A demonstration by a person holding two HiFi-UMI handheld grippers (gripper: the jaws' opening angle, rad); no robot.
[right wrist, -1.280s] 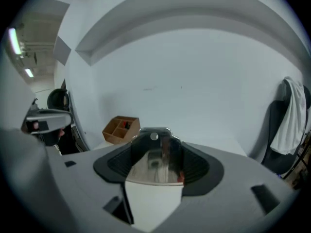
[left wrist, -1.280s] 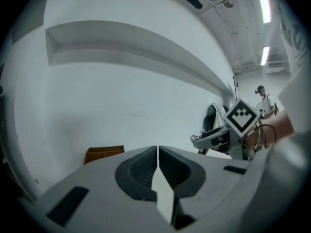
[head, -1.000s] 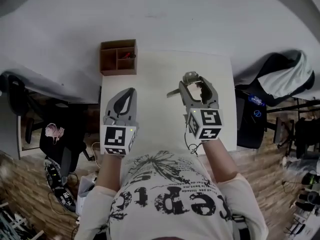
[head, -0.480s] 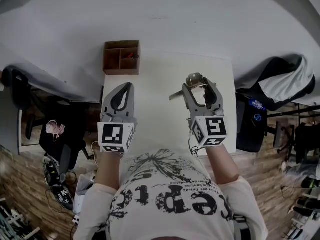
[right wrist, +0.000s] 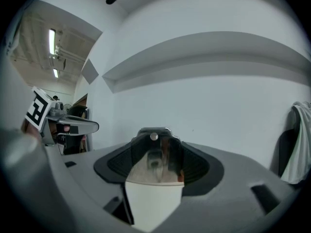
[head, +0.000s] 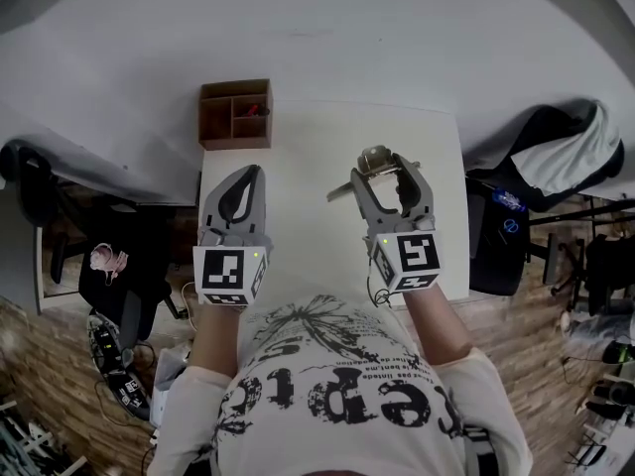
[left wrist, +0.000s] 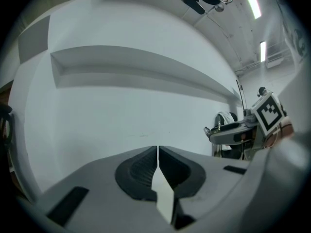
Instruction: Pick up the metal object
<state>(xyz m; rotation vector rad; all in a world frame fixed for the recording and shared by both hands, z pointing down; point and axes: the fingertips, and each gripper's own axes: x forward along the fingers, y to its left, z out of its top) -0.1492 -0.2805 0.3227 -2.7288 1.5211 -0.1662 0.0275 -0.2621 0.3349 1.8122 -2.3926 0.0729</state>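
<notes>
My right gripper (head: 389, 167) is shut on a shiny metal object (head: 374, 157) and holds it above the white table (head: 308, 147), right of the middle. A thin metal part of the object sticks out to the left of the jaws. In the right gripper view the metal object (right wrist: 155, 152) fills the gap between the two pads, and its surface mirrors them. My left gripper (head: 252, 174) hovers over the table's left side with its jaws pressed together and nothing in them; the left gripper view shows its pads (left wrist: 146, 166) touching.
A brown wooden box (head: 235, 114) with compartments stands at the table's far left corner, with small red items in one cell. A dark chair (head: 35, 191) is left of the table. A jacket-draped chair (head: 566, 152) is to the right. A white wall is behind.
Both grippers have only wobbled slightly. The right one still holds the metal object off the table, and the left stays shut.
</notes>
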